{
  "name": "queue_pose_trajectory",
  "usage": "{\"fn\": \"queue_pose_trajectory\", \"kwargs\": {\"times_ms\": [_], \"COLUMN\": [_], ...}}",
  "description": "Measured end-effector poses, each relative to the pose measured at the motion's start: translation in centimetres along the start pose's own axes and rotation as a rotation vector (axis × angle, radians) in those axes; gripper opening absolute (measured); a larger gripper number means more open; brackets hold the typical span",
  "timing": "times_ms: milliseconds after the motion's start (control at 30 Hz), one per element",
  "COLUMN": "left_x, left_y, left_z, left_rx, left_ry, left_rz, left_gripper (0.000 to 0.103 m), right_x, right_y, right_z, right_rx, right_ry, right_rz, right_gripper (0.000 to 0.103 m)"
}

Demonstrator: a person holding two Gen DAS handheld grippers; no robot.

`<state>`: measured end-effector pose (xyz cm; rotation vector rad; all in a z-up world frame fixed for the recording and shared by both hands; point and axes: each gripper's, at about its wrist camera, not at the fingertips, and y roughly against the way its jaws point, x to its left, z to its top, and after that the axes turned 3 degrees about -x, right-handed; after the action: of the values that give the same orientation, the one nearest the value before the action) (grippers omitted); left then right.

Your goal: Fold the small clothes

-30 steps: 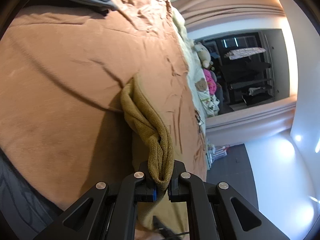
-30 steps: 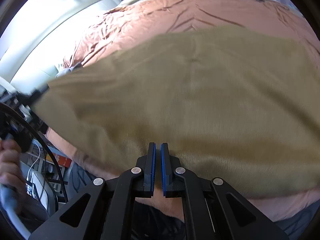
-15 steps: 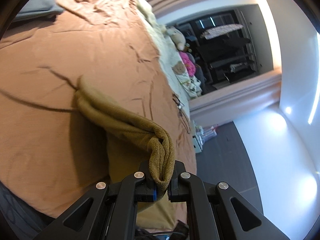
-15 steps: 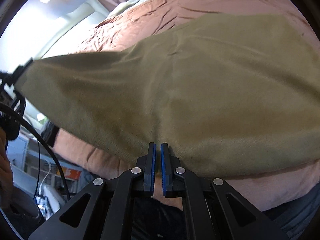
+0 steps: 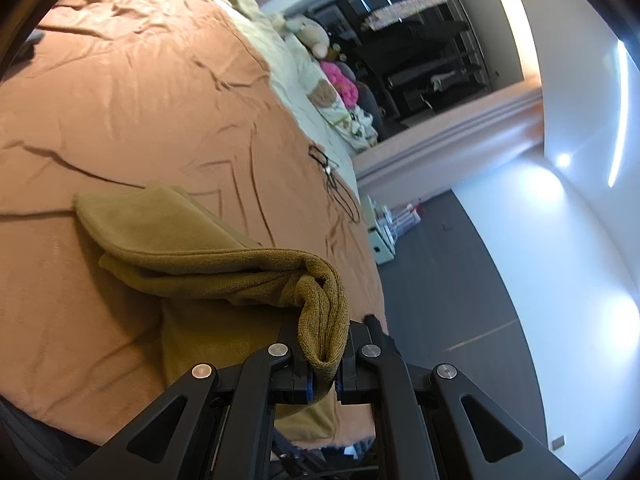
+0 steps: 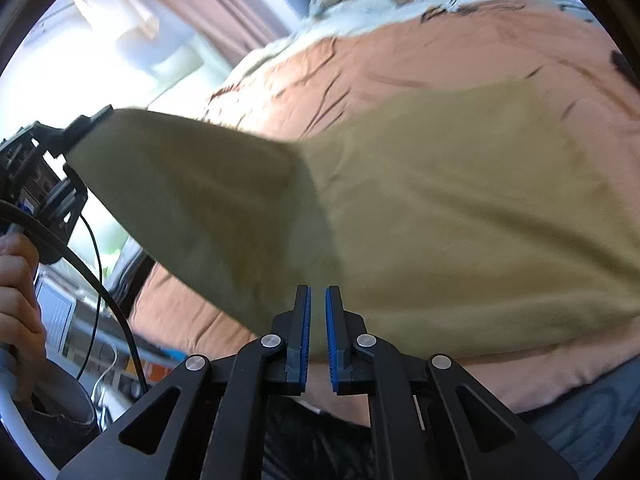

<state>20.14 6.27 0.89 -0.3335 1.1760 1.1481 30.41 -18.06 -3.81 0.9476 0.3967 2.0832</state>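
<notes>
The left gripper is clamped on a bunched corner of the olive cloth, the fabric pinched into a thick fold that rises between the two jaws and curls over their tips. Ahead of those jaws the cloth runs out in a doubled layer, its lifted edge draping back down onto the brown bedspread, with more of the same cloth lying flat on the bed below and to the left of the jaws. In the right wrist view, the right gripper shows a narrow gap between its blue pads; its jaws have just been opening, and the near edge of the cloth lies behind and just beyond their tips, with nothing visibly pinched between them. Up and to the left of the right jaws, the left gripper holds the raised corner of the cloth, and a hand grips its handle at the far left. Beyond the cloth the bedspread stretches away to pale bedding at the far side.
</notes>
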Motion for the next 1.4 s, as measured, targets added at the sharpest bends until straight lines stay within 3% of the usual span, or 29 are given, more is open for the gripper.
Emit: {"fn": "queue_pose_trajectory", "kwargs": {"times_ms": [67,133,167,433,1000,1333,1400], "left_x": [-0.8,-1.5,-1.8,-3.8,-6.2,-5.6,-5.2], "left_y": [-1.0,-1.9,-2.2,-5.4,-13.0,-16.8,-17.4], "left_z": [-0.5,-0.9,-1.1,-3.7,-11.9,-16.2,-16.7], "left_rx": [0.023,0.044,0.053,0.135,0.353,0.465,0.497], "left_ry": [-0.017,-0.033,-0.039,-0.081,-0.135,-0.131,-0.129], "left_rz": [-0.002,-0.004,-0.004,-0.005,-0.001,0.033,0.049], "left_gripper": [0.006,0.006,0.006,0.006,0.006,0.006,0.012], "right_x": [-0.6,-0.7,-0.7,-1.3,-6.2,-7.3,-7.4], "right_y": [1.2,2.2,3.0,6.3,11.9,13.4,13.2], "right_z": [-0.1,-0.7,-1.1,-3.3,-5.3,-6.1,-6.1], "right_rx": [-0.029,-0.061,-0.078,-0.111,-0.137,-0.134,-0.13], "right_ry": [-0.009,-0.013,-0.008,0.021,-0.112,-0.156,-0.162], "right_rz": [-0.009,-0.011,-0.016,-0.022,-0.067,-0.065,-0.061], "right_gripper": [0.036,0.057,0.061,0.061,0.061,0.061,0.061]}}
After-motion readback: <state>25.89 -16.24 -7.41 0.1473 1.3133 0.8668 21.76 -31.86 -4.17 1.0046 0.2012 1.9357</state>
